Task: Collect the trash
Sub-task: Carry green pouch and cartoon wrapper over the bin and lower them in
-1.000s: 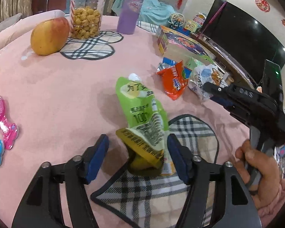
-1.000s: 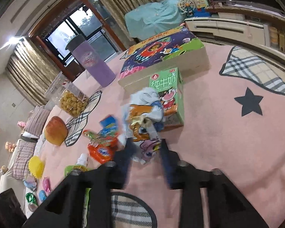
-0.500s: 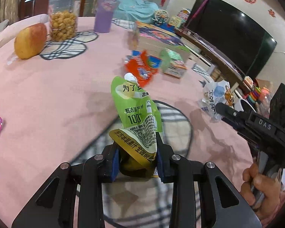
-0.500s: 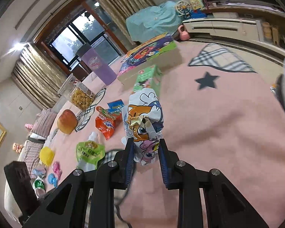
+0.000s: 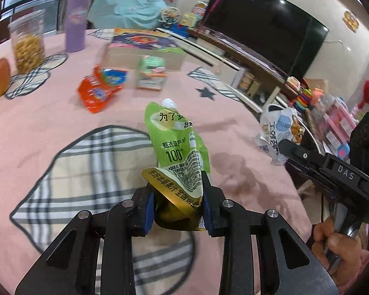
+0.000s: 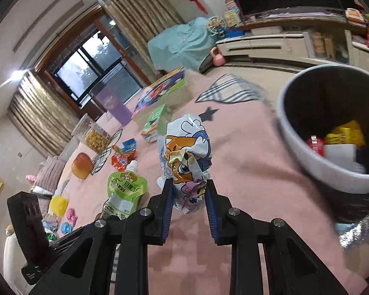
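The green pouch (image 5: 177, 147) was clamped upright by the left gripper (image 5: 177, 211), tilted downward. The cartoon wrapper (image 6: 187, 157) was pinched in the right gripper (image 6: 188, 201), near the bin (image 6: 305, 157).

My green pouch (image 5: 177, 147) has a gold base. My white wrapper (image 6: 188, 157) carries orange and blue cartoons. Pink tablecloth (image 5: 49, 113), plaid patches. Grey bin (image 6: 305, 152), black inside.

- Left tongs (image 5: 177, 211): black angular arms, blue pads on the inner faces, round silver screws at the joints.
- Right tongs (image 6: 188, 209): same black build; "DAS" in white on its body.
- Hand (image 5: 337, 243) at four o'clock, pink cuff.
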`<action>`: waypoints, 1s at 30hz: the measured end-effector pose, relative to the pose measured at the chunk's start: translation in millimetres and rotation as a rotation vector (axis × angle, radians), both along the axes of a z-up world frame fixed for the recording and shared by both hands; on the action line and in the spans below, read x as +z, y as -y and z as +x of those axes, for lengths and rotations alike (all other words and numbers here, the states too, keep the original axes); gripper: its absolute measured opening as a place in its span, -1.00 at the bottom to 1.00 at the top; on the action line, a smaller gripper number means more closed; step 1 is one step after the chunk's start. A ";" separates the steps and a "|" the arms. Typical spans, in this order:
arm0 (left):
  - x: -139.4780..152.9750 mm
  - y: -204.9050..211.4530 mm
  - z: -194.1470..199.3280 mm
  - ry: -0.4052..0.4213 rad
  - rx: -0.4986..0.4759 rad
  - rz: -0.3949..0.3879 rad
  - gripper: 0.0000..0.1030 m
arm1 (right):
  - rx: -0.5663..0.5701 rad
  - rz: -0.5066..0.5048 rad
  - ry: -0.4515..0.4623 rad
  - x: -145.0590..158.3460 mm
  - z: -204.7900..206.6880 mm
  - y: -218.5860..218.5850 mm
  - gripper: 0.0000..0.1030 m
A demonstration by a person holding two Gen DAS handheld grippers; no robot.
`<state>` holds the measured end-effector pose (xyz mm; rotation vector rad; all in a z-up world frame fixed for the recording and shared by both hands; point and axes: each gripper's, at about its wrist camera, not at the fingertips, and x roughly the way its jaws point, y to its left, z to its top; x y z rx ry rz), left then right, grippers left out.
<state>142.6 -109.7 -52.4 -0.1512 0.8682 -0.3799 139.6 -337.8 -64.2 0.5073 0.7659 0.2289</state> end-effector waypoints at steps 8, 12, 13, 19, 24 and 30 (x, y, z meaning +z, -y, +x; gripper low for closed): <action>9.0 42.4 0.7 0.014 -0.085 -0.001 -0.43 | -0.105 0.005 -0.005 0.3 -21.9 47.7 -0.51; 15.0 62.6 0.5 0.030 -0.120 0.001 -0.43 | -0.145 0.002 0.009 4.9 -30.1 65.1 -0.51; 16.7 66.5 1.1 0.033 -0.127 0.001 -0.43 | -0.151 0.003 0.012 5.7 -31.7 68.9 -0.51; 25.4 97.7 4.3 0.054 -0.184 -0.001 -0.43 | -0.195 -0.002 0.022 11.4 -38.4 94.7 -0.51; 30.9 126.1 4.9 0.072 -0.226 0.001 -0.43 | -0.235 -0.009 0.013 10.7 -42.9 114.5 -0.51; 34.0 154.2 6.3 0.073 -0.273 -0.001 -0.43 | -0.261 -0.018 0.002 9.5 -43.6 130.9 -0.51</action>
